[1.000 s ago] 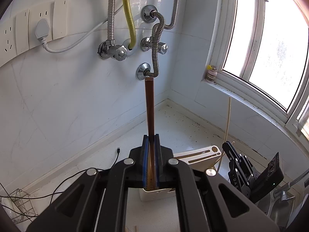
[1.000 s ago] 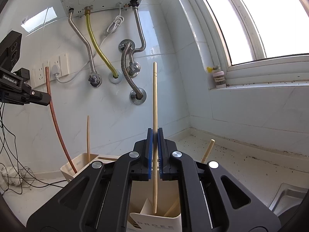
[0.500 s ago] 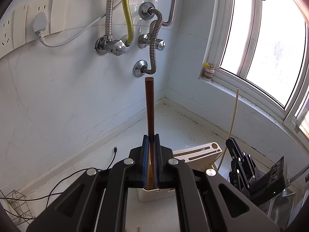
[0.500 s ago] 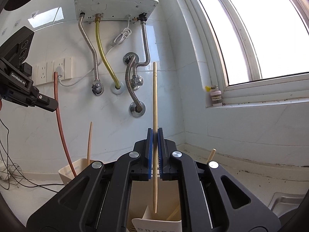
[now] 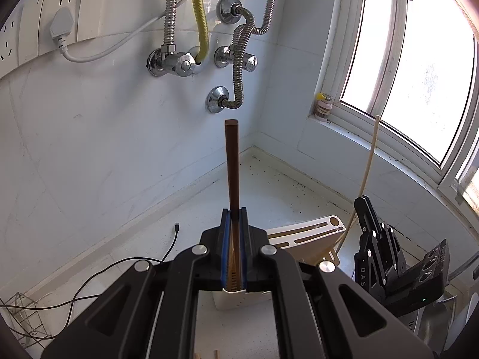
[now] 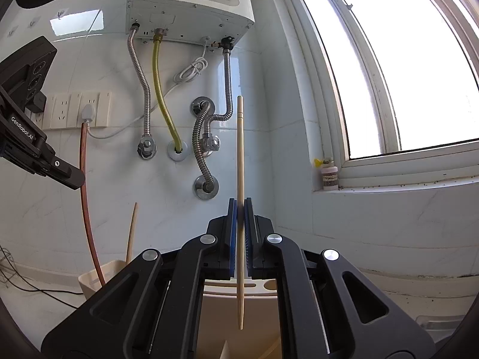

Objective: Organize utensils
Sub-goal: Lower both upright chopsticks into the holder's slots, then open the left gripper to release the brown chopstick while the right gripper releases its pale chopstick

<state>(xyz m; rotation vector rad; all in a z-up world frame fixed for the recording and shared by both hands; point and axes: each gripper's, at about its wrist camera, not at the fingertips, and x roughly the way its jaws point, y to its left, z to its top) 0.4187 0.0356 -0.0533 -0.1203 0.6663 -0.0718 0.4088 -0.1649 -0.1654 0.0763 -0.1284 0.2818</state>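
My left gripper (image 5: 234,218) is shut on a dark brown chopstick (image 5: 232,164) that stands upright, its lower end over a cream utensil holder (image 5: 305,233). My right gripper (image 6: 240,209) is shut on a pale wooden chopstick (image 6: 240,155), held upright with its tip above the cream holder (image 6: 233,308) below. In the right wrist view the left gripper (image 6: 60,173) holds the brown chopstick (image 6: 85,197) over a second cream holder (image 6: 89,281) with a pale chopstick (image 6: 131,230) standing in it. In the left wrist view the right gripper (image 5: 368,218) holds the pale chopstick (image 5: 369,161).
White tiled wall with metal hoses (image 5: 239,56), sockets (image 5: 57,33) and a water heater (image 6: 191,9). A window (image 6: 404,59) is at right with a small jar (image 6: 329,176) on its sill. Black cables (image 5: 89,275) and a wire basket (image 5: 24,314) lie at left.
Both grippers have risen with their chopsticks. The right view has tilted up, showing the whole water heater; the pale chopstick's tip is now higher above the holder.
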